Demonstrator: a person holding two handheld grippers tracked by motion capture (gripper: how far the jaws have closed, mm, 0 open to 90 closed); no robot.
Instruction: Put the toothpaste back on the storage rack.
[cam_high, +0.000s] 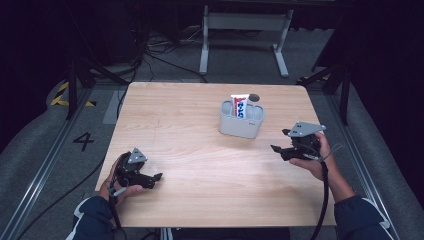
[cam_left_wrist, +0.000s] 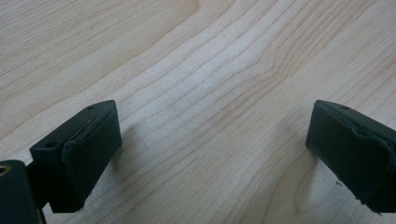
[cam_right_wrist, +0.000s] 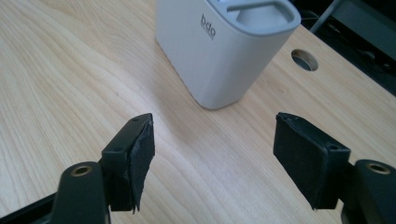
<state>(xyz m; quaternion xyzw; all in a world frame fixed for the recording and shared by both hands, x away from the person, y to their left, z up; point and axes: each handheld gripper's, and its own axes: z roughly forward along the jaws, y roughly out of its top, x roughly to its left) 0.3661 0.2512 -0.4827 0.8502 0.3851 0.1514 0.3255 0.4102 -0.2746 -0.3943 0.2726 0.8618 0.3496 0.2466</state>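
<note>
Dark flooring with cables and a metal frame (cam_high: 245, 30) is surrounding a pale wooden table (cam_high: 200, 140) in the high view. A grey holder (cam_high: 242, 120) is standing toward the table's far right part, with a white, red and blue tube (cam_high: 240, 105) sticking upright out of it. The right gripper (cam_high: 276, 148) is hovering just beside the holder, on its near right side, while the left gripper (cam_high: 157, 176) is sitting well apart from it at the near left corner, in the person's left hand (cam_high: 117, 186).

Seen from the left gripper view, the left gripper (cam_left_wrist: 210, 149) is spreading its jaws wide over bare wood grain, holding nothing.

Seen from the right gripper view, the right gripper (cam_right_wrist: 215, 158) is also gaping wide and empty. The holder (cam_right_wrist: 219, 51) (lettered "bdo") is standing ahead of the jaws, apart from them, and a round hole (cam_right_wrist: 304, 59) in the tabletop is lying beyond it.
</note>
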